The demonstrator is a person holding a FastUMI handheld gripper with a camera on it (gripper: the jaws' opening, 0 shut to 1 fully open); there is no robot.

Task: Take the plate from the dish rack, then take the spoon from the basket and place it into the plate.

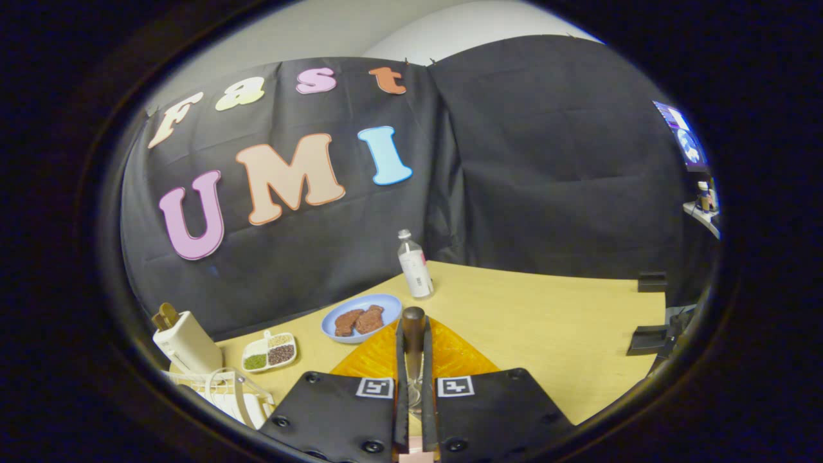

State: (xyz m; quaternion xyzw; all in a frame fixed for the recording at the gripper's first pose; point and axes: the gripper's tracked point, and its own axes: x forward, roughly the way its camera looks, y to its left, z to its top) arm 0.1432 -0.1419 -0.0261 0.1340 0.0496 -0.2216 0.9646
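My gripper (414, 341) is shut on the spoon (413, 321). The spoon's dark brown handle sticks up past the fingertips, and its metal shaft shows between the two fingers. Directly under and just beyond the fingers lies the orange plate (460, 357) on the yellow table; the fingers hide its near part. To the left stands the cream basket (188, 344) with another wooden-handled utensil in it. The white wire dish rack (225, 389) sits in front of the basket, beside my left finger mount.
A blue plate (363, 315) with two brown meat pieces lies just beyond the orange plate. A clear bottle (415, 265) stands behind it near the black cloth wall. A small white tray of seasonings (270, 352) sits between the basket and the blue plate. Black brackets (649, 337) mark the table's right edge.
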